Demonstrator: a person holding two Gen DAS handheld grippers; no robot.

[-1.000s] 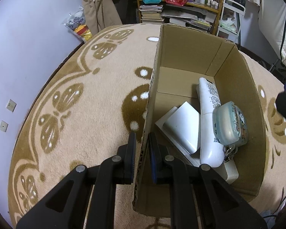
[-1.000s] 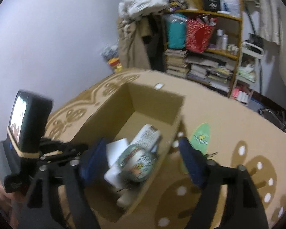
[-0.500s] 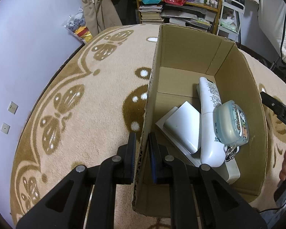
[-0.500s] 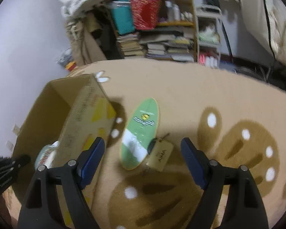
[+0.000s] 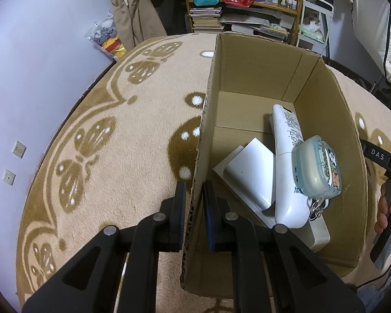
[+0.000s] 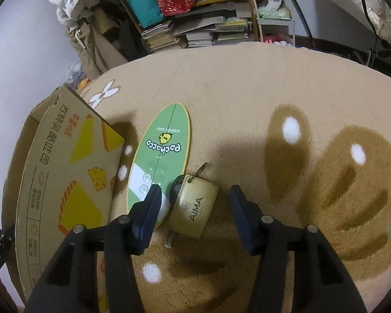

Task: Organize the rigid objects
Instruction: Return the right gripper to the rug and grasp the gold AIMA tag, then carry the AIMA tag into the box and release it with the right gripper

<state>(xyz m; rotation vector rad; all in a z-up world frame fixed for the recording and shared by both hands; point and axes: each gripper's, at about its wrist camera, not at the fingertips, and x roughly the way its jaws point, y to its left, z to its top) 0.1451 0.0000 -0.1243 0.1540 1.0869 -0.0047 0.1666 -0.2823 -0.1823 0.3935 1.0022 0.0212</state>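
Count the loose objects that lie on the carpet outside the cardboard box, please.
2. The green oval board lies beside the box; the gold key tag lies against the board's near end. Others may be out of view.

The left wrist view looks steeply down from close above one wall of an open cardboard box (image 5: 260, 83), seeing inside it. The right wrist view looks down at the rug (image 6: 247, 99) just beside that box. Both share the box, rug and cluttered shelves (image 5: 247, 13).

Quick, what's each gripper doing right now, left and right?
Left gripper: shut on the brown cardboard box's wall.
Right gripper: open, jaws just narrowing around the tan leather key tag, not gripping.
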